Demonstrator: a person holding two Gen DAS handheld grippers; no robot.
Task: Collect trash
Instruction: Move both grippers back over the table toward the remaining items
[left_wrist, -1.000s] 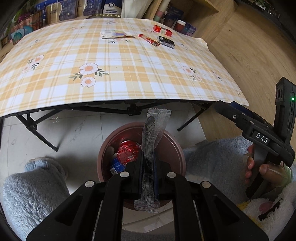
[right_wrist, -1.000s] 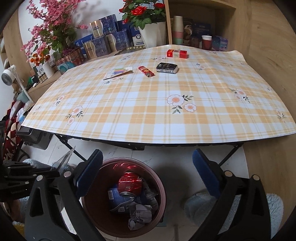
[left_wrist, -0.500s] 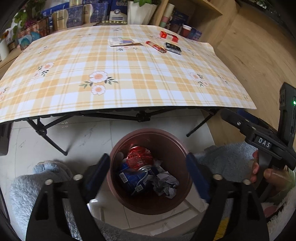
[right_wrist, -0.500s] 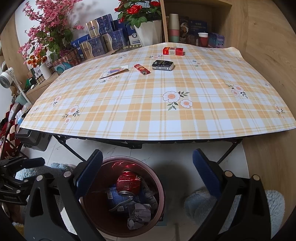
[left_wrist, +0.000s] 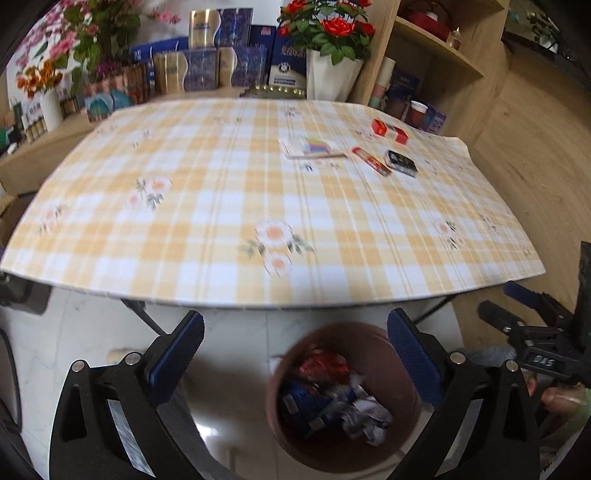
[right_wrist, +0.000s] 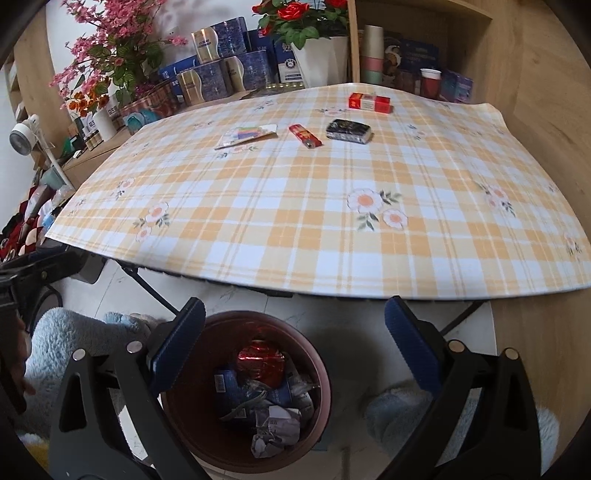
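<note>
A brown waste bin (left_wrist: 402, 435) (right_wrist: 321, 398) stands on the floor under the table's near edge, holding a red can, blue packaging and crumpled paper. My left gripper (left_wrist: 295, 354) is open and empty, above and left of the bin. My right gripper (right_wrist: 295, 350) is open and empty over the bin. On the far side of the plaid table lie a paper packet (left_wrist: 314, 147) (right_wrist: 247, 134), a red wrapper (left_wrist: 371, 165) (right_wrist: 304, 136), a black pack (left_wrist: 402, 162) (right_wrist: 348, 130) and a red box (left_wrist: 389, 131) (right_wrist: 369, 102).
The folding table (right_wrist: 295, 221) has black legs beside the bin. Boxes, flower pots and a wooden shelf (right_wrist: 424, 44) stand behind it. Fluffy blue slippers (right_wrist: 391, 410) lie on the floor. The right gripper shows at the right edge of the left wrist view (left_wrist: 535, 332).
My left gripper opened and dropped the clear wrapper into the bin, then rose and tilted up toward the table. The right gripper shifted slightly.
</note>
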